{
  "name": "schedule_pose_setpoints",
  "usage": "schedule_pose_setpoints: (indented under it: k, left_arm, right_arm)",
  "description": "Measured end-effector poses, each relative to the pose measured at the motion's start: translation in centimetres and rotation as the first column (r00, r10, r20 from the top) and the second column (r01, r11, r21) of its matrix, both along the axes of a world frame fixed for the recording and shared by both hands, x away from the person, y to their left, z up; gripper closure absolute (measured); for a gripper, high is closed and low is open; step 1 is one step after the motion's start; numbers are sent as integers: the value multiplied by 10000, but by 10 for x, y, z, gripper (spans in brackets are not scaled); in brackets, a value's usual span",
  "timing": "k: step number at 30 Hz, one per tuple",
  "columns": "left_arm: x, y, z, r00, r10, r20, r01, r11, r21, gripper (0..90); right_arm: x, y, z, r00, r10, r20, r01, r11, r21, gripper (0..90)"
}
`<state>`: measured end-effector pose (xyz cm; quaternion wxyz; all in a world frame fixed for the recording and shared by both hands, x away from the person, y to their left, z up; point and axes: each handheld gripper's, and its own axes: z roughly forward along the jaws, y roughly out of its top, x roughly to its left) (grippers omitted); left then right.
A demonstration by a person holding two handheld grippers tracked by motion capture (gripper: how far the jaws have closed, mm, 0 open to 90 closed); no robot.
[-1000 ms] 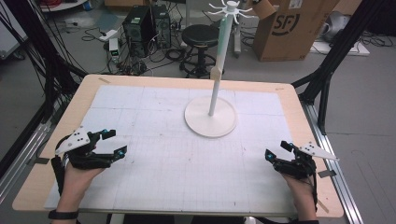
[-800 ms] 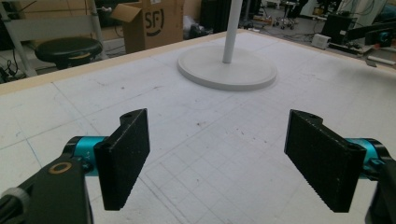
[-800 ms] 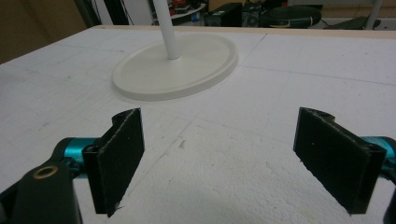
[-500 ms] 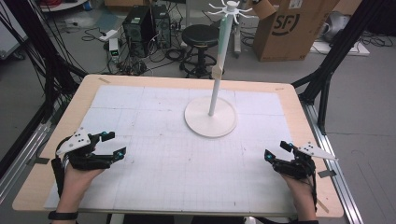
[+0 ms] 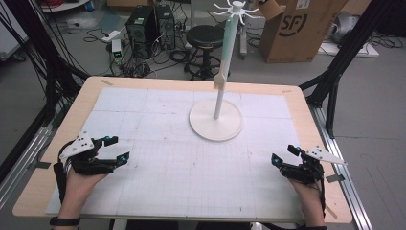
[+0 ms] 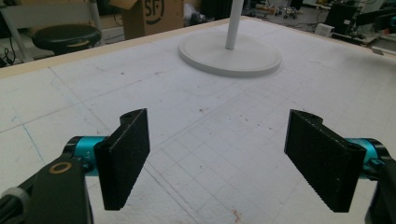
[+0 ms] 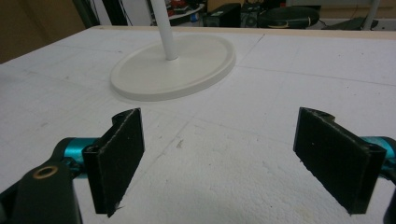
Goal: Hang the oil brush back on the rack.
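White stand (image 5: 215, 120) with a round base and a thin upright pole sits on the far middle of the surface (image 5: 158, 191), its pole rising to a small crown of hooks at the top; it is the thing nearest to both grippers, though well apart from each. In the left gripper view the base (image 6: 231, 58) lies ahead and a little to the right, and in the right gripper view it (image 7: 173, 70) lies ahead and to the left, so both tools are angled toward it. The left gripper (image 5: 113, 149) rests low near the near-left edge of the white gridded mat, held in the person's left hand (image 5: 79, 184), its jaws spread wide with nothing between them. The right gripper (image 5: 283, 155) sits near the near-right edge, likewise wide open and empty. Compared with a second ago, almost nothing has moved: the left gripper has shifted only slightly, the right one has held its place, and the stand has not been touched. That suggests a waiting pose, with work on the stand not yet begun. Any first move would probably be a long reach forward and inward from either side.
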<state>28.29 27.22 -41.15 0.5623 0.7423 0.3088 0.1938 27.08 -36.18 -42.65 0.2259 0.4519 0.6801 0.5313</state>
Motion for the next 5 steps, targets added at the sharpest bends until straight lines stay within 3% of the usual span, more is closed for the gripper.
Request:
schedule_pose_setpoints:
  k: [5]
  left_arm:
    - [1, 0, -1, 10000, 4, -42, -4, 10000, 5, 230]
  right_arm:
    - [1, 0, 0, 10000, 17, 13, -17, 10000, -13, 155]
